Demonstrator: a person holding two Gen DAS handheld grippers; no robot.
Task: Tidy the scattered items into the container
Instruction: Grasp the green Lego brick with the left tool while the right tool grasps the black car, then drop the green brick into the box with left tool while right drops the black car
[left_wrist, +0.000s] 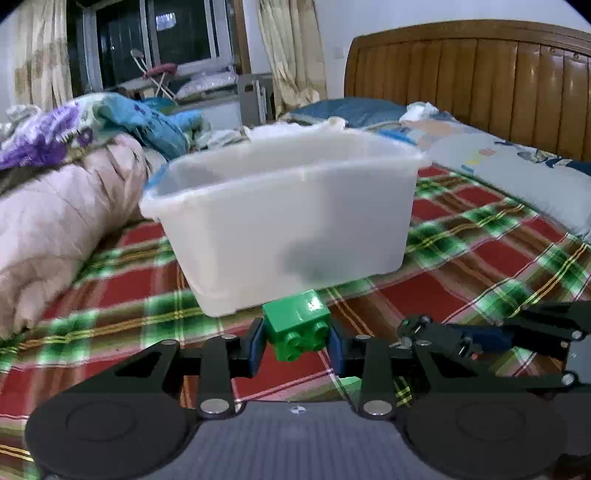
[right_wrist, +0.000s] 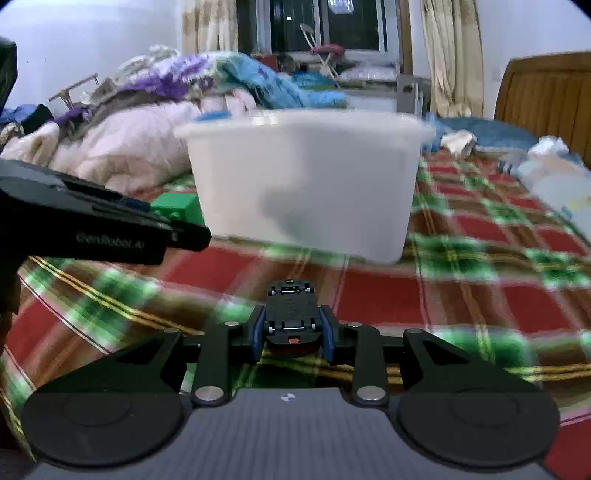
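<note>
The left gripper is clamping a green building brick between its blue pads, with the brick's studs facing the camera. The brick is hanging clear above the plaid bedspread. A second small green piece is lying on the bedspread just below the right-hand finger; its shape cannot be made out.

The right gripper is clamping a toy car by its sides, with the black underside and wheels turned up toward the camera. In the left wrist view, the same gripper is appearing at the right edge, with the car's dark blue body held in its jaws.

In the right wrist view, the left gripper is reaching in from the left edge, with the green brick showing at its tip just beside the container's near left corner.

Beyond both grippers, the translucent white container is standing upright on the bedspread, open at the top. A dark shape is showing faintly through its wall near the bottom.

Further back, a pink quilt is lying to the left of the container, pillows are lying to the right, and a wooden headboard is standing behind them.
</note>
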